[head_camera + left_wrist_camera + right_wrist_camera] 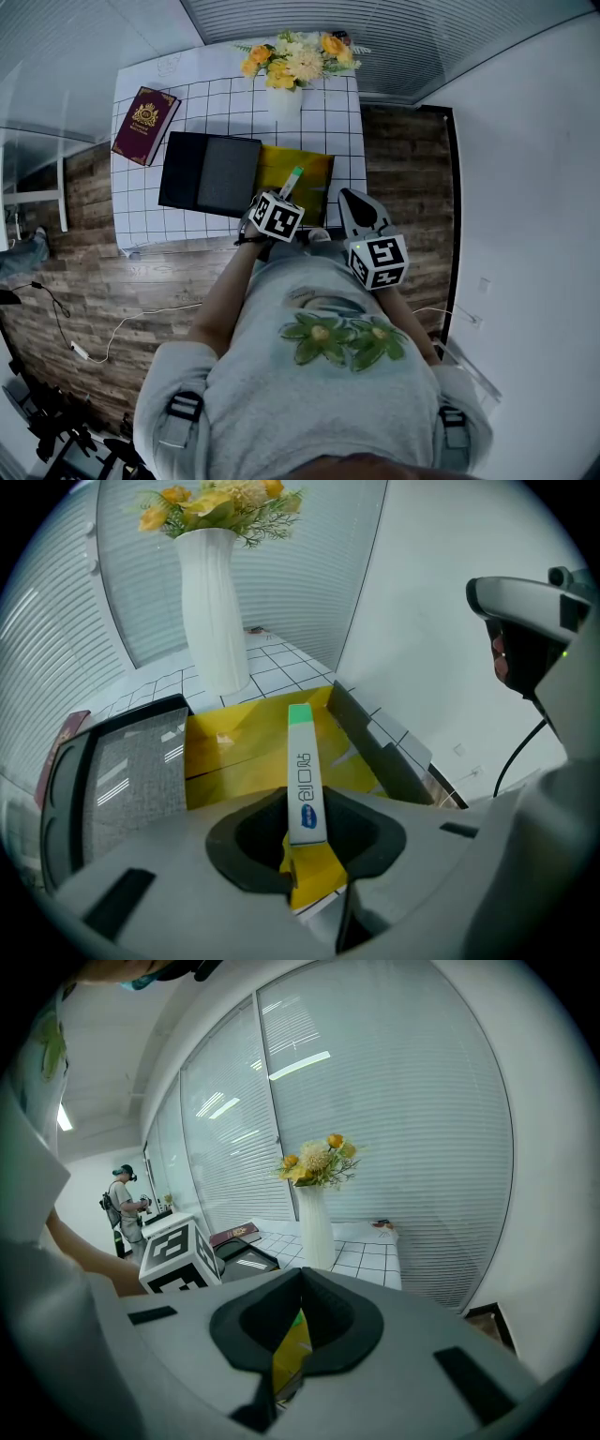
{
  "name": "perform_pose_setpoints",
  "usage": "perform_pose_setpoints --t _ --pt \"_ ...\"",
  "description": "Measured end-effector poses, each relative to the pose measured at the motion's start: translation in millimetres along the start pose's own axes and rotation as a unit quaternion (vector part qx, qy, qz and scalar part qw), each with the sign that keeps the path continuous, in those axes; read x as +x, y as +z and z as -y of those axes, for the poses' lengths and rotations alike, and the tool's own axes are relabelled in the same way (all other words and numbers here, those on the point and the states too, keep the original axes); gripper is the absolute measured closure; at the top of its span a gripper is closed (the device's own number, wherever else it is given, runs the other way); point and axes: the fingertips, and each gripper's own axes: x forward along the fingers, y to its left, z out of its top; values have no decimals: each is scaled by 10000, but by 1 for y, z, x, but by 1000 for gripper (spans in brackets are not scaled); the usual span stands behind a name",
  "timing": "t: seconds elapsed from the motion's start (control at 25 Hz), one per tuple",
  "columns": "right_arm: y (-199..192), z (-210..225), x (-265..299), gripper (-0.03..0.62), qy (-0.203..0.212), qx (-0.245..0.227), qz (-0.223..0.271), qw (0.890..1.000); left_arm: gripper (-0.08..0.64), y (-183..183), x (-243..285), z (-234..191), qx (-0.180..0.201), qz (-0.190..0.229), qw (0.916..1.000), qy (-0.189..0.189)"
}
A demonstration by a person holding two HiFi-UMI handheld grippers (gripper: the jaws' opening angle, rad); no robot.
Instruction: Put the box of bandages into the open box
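Yellow lining marks the open box (239,747), over which the box of bandages (305,771) is held, clamped in the left gripper (306,810). The carton is best lowered until it rests on the lining, clear of the dark walls, before the jaws are parted. The right gripper (300,1274) is seen with its jaws together and empty. The carton's lower end is hidden between the left jaws, and its height above the lining cannot be judged.

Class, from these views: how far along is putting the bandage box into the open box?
Done: the slim white, green-ended bandage box is picked up. In hand: the left tongs clamp it above the yellow-lined open box. Left: lowering it in and releasing.
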Motion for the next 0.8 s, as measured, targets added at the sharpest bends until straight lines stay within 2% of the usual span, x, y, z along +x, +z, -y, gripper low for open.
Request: perform_pose_setpoints --t 0.4,0.8 --pt "-1 -1 -2 586 7 -2 -2 10000 459 -1 1 6 139 10 9998 -111" --pt "-3 -6 -6 586 60 -46 1 10000 443 -3 1 7 109 42 9998 -153"
